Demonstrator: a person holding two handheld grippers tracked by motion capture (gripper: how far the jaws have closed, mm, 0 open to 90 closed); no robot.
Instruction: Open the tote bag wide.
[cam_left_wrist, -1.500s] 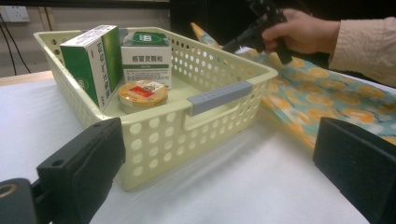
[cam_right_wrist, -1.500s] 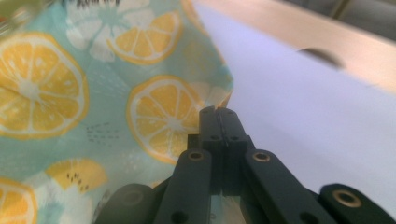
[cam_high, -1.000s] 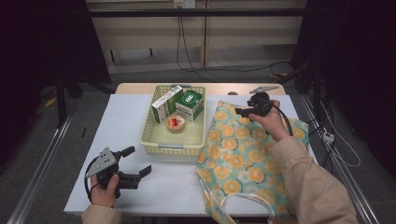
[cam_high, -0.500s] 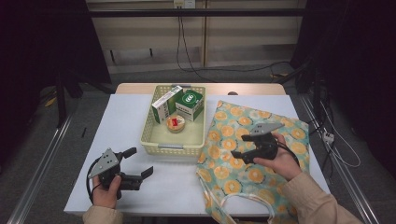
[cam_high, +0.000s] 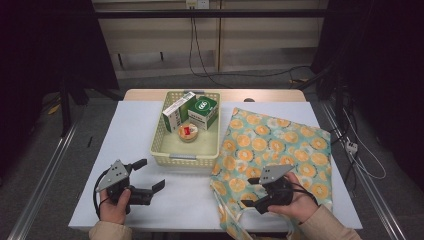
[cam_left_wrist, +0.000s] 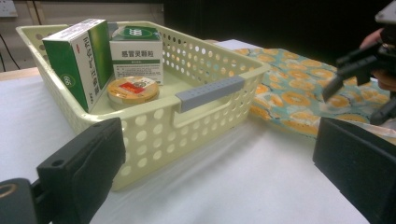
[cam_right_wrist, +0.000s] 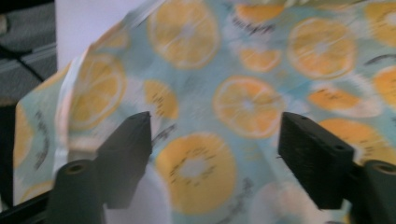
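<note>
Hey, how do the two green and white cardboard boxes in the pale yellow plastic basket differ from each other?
The taller green and white box stands on end, leaning tilted against the basket wall; the squarer green-topped box sits upright behind the round tin. The taller box shows a broad green side, the squarer one a mostly white face. Both carry printed Chinese text.

On your bench (cam_high: 140, 130) sits a basket (cam_high: 186, 159); inside it you have two green-and-white boxes (cam_high: 179, 111) standing and a round tin (cam_high: 188, 132) lying in front of them.
</note>
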